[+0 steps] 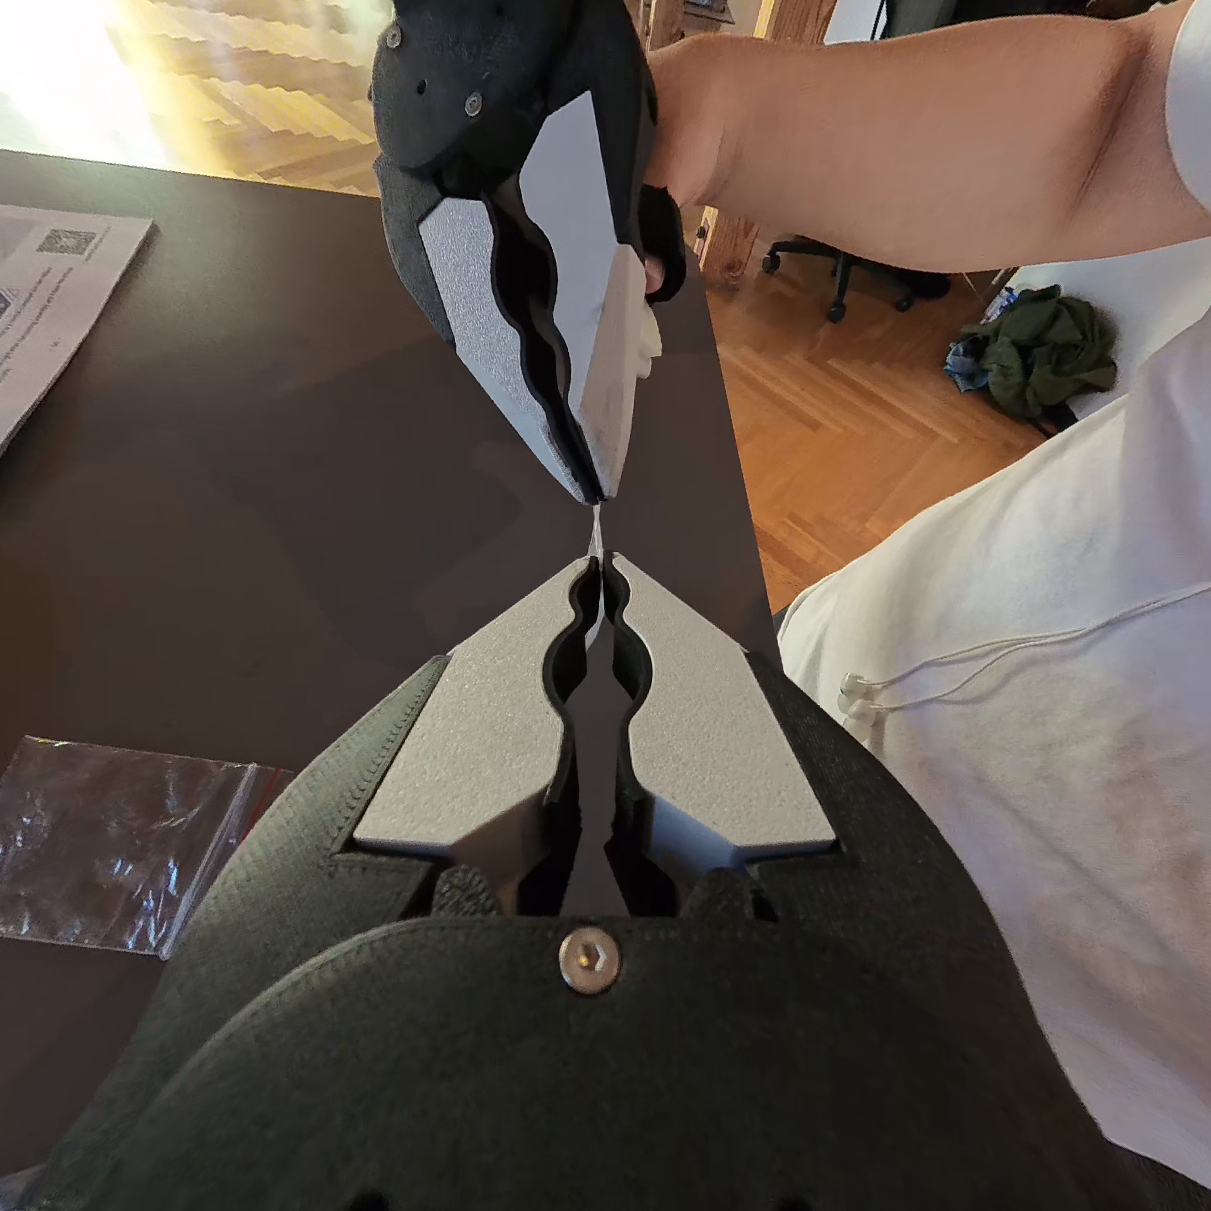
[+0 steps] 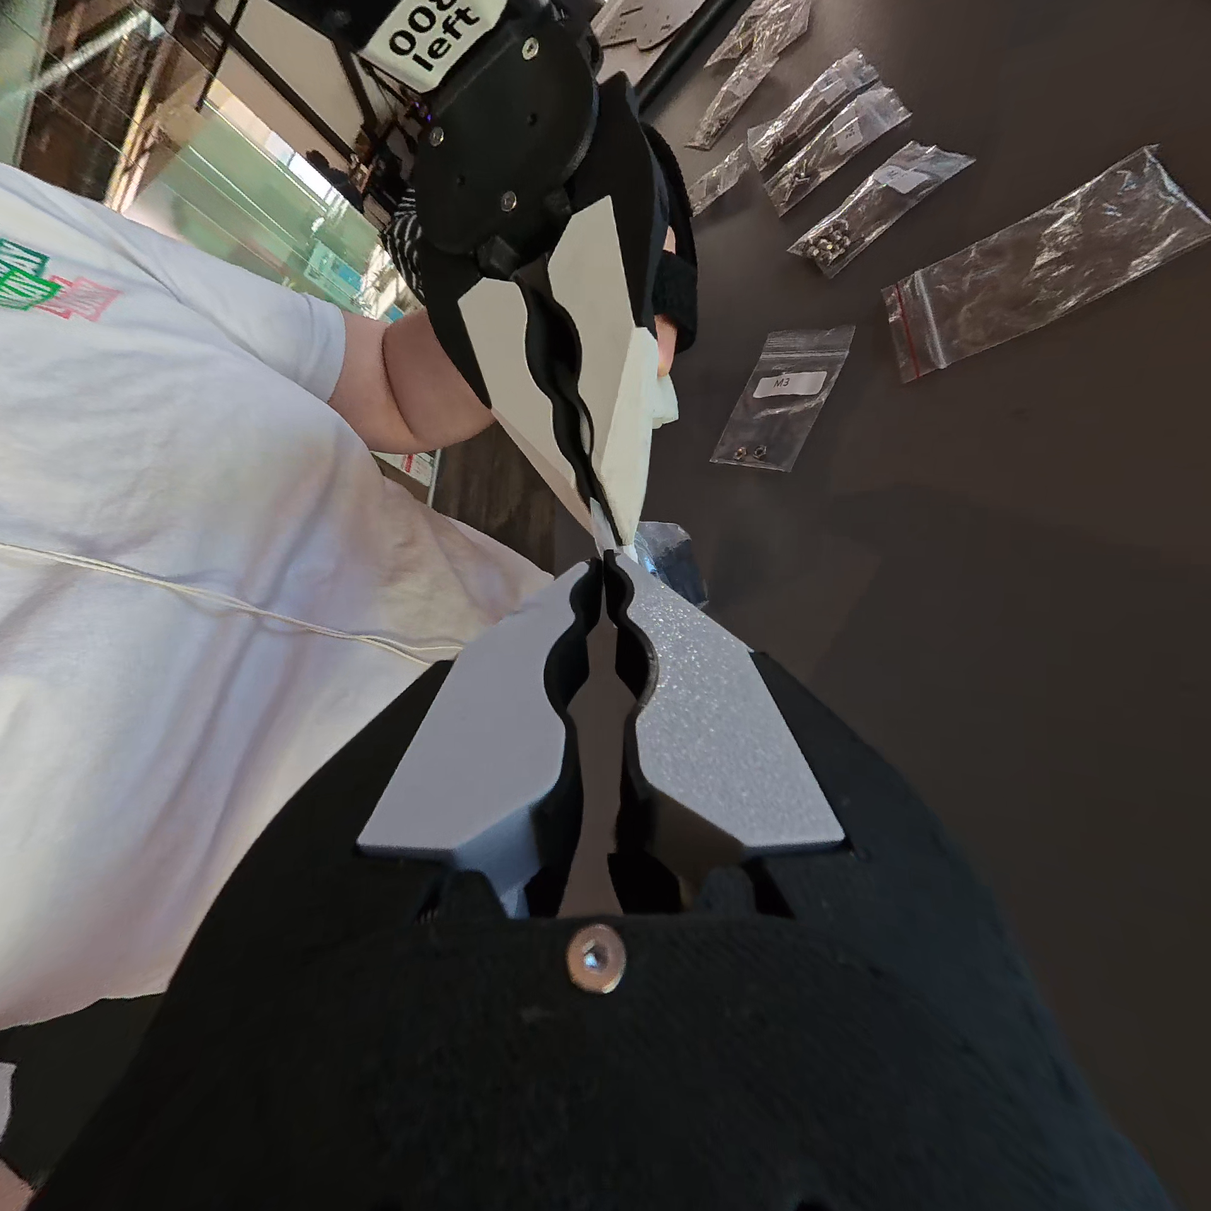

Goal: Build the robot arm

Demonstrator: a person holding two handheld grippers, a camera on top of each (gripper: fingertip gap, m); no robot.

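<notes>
Two handheld grippers with grey fingers and black shells meet tip to tip above a dark brown table. Left gripper: fingers pressed together at the tips, clenched on a thin white strip, possibly the edge of a small bag. Right gripper: comes in from the far side in the left wrist view, tips likewise pinched on the same strip. The strip spans the short gap between the two sets of tips, held off the table surface.

Right wrist view: the right gripper is shut at the tips, and the left gripper opposite is closed on the white strip. Something small, clear and dark hangs just right of the tips; cannot tell what it is.

Containers on the table, right wrist view:
- small clear zip bag with a white label, two small metal nuts in its bottom corner.
- long clear zip bag with a red seal line, contents not discernible.
- several narrow clear bags farther off; one has a cluster of small metal parts at its end.

Left wrist view: a crinkled clear zip bag with a red line lies near left and looks empty; a printed paper sheet lies far left. A person in a white T-shirt stands at the table's right edge.
</notes>
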